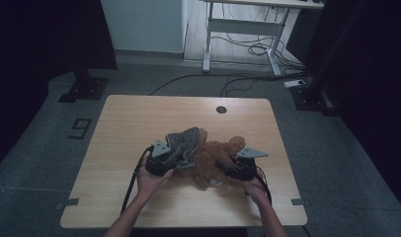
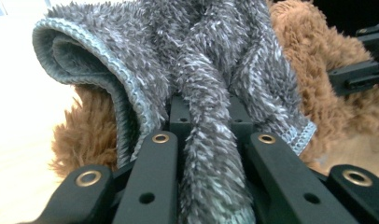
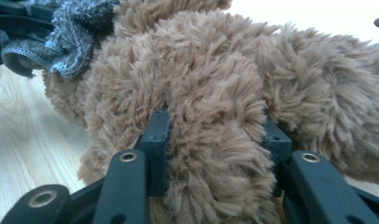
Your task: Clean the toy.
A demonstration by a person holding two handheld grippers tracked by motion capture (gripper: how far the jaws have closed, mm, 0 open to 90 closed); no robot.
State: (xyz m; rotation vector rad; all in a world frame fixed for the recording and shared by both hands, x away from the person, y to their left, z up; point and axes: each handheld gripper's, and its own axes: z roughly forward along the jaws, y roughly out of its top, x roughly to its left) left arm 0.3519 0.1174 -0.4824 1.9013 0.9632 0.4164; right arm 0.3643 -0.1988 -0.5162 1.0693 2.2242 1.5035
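2 tools (image 1: 188, 157) (image 1: 227, 167) gripping plush toy (image 1: 213, 157)

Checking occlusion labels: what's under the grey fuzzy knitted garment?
Under the grey fuzzy knitted garment lies the brown fluffy plush toy, its fur showing below the hem and to the right. The covered part of the toy, and the light wooden table beneath, stay hidden.

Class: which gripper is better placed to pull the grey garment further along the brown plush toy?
Left. The left gripper already clamps the grey garment; the right gripper grips the brown plush toy.

One grey fuzzy cloth (image 1: 182, 143), one brown plush toy (image 1: 212, 158), two claws, one table (image 1: 139, 118).
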